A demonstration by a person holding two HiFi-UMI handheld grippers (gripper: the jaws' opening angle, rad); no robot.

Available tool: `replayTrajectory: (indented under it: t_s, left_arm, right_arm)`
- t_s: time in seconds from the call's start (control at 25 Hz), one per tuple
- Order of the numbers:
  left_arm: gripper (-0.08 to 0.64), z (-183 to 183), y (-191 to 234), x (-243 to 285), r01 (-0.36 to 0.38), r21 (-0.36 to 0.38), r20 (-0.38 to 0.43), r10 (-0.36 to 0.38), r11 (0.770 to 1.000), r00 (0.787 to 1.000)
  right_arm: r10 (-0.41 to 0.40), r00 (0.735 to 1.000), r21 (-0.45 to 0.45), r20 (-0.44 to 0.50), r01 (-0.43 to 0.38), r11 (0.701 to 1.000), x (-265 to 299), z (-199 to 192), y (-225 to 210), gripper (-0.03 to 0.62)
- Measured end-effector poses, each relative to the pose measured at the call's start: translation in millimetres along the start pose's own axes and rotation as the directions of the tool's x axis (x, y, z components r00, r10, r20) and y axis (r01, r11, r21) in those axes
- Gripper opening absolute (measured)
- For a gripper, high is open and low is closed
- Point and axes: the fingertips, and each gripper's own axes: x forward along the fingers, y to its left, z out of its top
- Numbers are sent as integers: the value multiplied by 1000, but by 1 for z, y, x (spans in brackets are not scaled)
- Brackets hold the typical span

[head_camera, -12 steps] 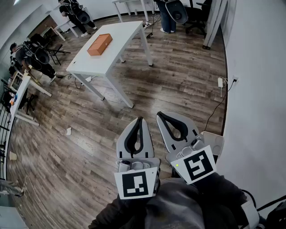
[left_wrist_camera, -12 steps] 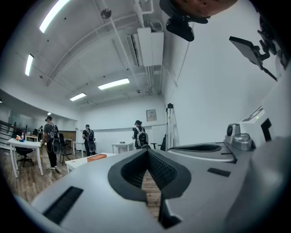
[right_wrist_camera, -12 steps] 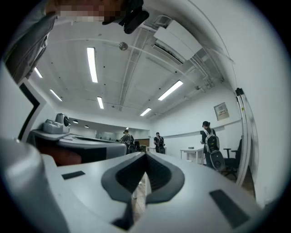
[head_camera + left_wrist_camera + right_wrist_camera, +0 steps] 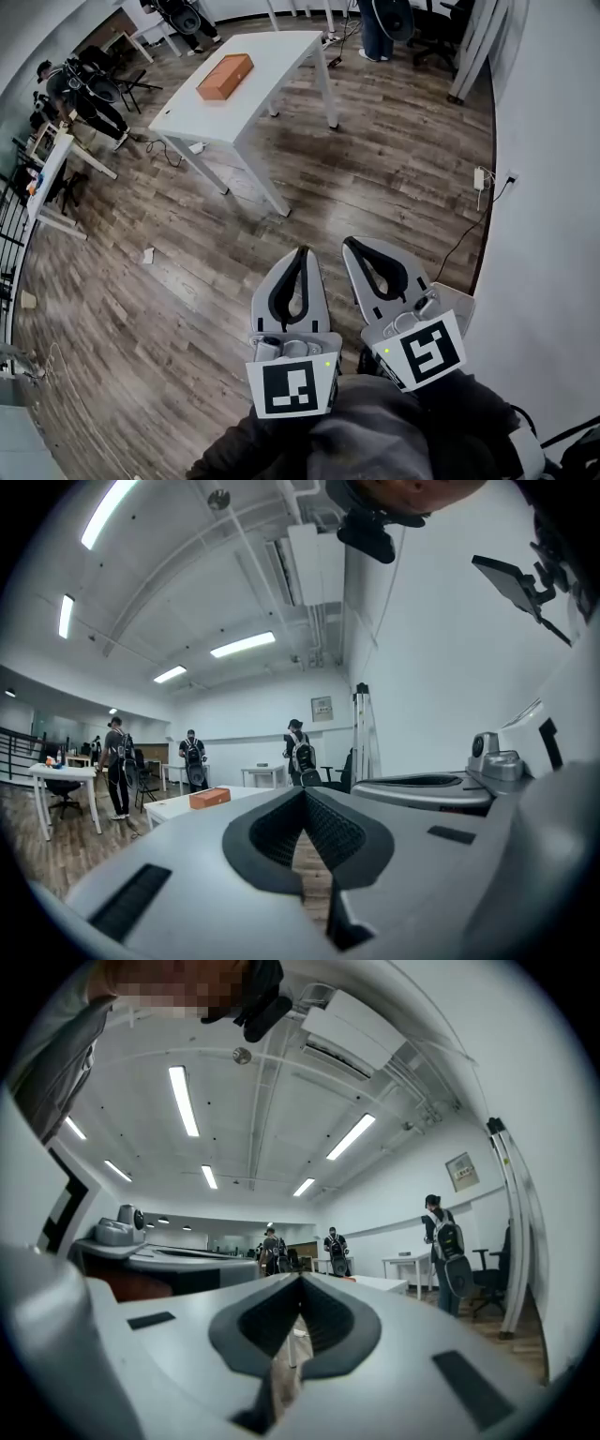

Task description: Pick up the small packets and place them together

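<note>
Near the white table (image 4: 272,56), on the camera's side of it and above the wooden floor (image 4: 187,281), 2 hand-held grippers sit side by side, both pointing level toward the table. The left gripper (image 4: 301,251) has its jaws brought fully together, tips meeting, with nothing between them; its own view shows only floor through the loop of the black pads (image 4: 272,832). The right gripper (image 4: 350,242), just beside it and a little further from the table's near corner, is likewise closed to the tips and holds nothing. Dark sleeves (image 4: 375,431) show behind the 2 marker cubes.

Small packets cannot be made out in any view. On the table, toward its far end, lies 1 orange box (image 4: 225,76), flat on the top and well apart from both grippers.

Left of the table a person (image 4: 89,89) stands by a second, smaller white table (image 4: 52,173); beyond the table's far end another person (image 4: 380,19) stands. Between the table and the left gripper, off to the left, a pale scrap (image 4: 147,255) lies on the floor. Right of the table, on the white wall (image 4: 553,187), a socket (image 4: 480,178) has a cable hanging down to the floor.
</note>
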Motion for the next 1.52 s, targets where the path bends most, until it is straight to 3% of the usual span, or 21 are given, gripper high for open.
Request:
replayTrajectory:
  t_s: [0.28, 0.64, 0.92, 1.28, 1.52]
  left_arm:
    - [-3, -23, 43, 63, -4, -53, -19, 3, 999, 1000]
    - [-3, -39, 123, 164, -17, -66, -45, 14, 998, 999]
    - [-3, -34, 175, 224, 8, -69, -48, -11, 998, 999]
    - [-3, -25, 177, 283, 77, -66, -30, -79, 995, 996]
    - [-3, -24, 171, 340, 68, -50, -20, -69, 996, 997]
  right_arm:
    - [26, 998, -12, -53, -27, 1000, 67, -26, -21, -3]
    - [55, 995, 19, -83, -53, 998, 189, -51, -53, -3]
    - [62, 995, -5, -80, -63, 998, 273, -42, -64, -3]
    - [-14, 998, -45, -58, 12, 999, 309, -25, -115, -3]
    - [-11, 999, -52, -31, 9, 999, 338, -26, -162, -3]
